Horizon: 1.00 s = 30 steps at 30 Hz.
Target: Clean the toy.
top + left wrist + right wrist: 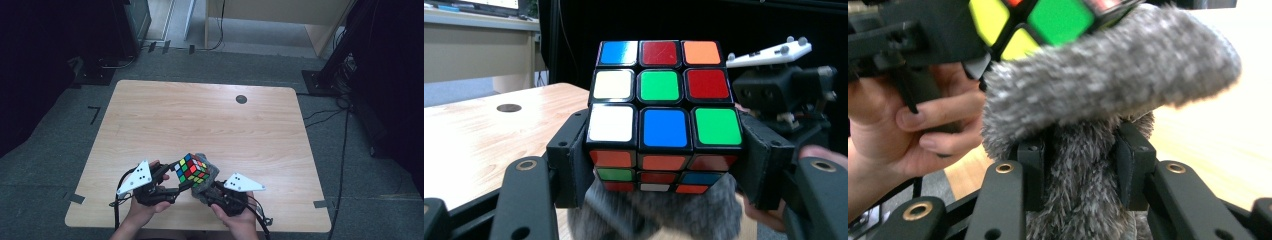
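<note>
While you hold a gripper in each hand near the front edge of the wooden table (210, 120), your left gripper (664, 165) has its two black jaws pressed against opposite sides of a scrambled puzzle cube (663, 115). The cube hangs above the tabletop, tilted in the high view so that one corner points toward the far side of the table. It has no long axis, since all its sides match. Seen from the left gripper view, its facing side shows blue, red and orange along the top row, with white, green and red below.

Your right gripper (1083, 165) pinches a grey fuzzy cloth (1108, 85) between its jaws. The cloth's folded upper part lies roughly crosswise to the jaws, its long axis running side to side, and it touches the cube's underside. Your left hand (908, 125) wraps around the left gripper's handle.
</note>
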Each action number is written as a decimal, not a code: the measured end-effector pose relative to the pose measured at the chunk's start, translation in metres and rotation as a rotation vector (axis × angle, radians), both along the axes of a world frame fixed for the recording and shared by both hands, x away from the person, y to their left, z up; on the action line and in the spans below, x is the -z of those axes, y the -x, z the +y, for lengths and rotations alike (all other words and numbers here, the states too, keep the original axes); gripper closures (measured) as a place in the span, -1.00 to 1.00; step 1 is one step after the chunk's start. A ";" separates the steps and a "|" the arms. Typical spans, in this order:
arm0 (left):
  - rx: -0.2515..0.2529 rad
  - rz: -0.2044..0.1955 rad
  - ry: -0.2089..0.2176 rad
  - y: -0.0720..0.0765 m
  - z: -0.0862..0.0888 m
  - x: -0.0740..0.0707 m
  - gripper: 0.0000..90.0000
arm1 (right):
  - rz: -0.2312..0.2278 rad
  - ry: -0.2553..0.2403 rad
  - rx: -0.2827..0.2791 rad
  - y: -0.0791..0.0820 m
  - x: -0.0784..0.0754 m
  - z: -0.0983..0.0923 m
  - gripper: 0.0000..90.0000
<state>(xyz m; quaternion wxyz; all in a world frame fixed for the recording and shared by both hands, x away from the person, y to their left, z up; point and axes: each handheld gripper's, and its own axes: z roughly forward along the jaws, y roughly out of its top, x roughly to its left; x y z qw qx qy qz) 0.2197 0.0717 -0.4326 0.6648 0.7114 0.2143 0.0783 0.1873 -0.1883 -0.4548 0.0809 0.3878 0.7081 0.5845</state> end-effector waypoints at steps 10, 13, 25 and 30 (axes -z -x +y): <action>0.004 0.002 0.000 0.001 -0.002 0.000 -0.23 | -0.007 -0.020 0.042 0.001 -0.002 -0.004 0.42; 0.005 0.003 -0.006 0.001 -0.003 0.001 -0.23 | 0.014 0.012 -0.013 0.002 0.005 0.008 0.42; -0.041 -0.002 -0.033 -0.002 0.002 -0.001 -0.23 | -0.028 -0.123 0.131 -0.007 -0.016 -0.035 0.41; -0.073 0.011 -0.031 -0.005 0.007 -0.002 -0.23 | -0.085 0.104 0.292 -0.020 -0.011 -0.053 0.39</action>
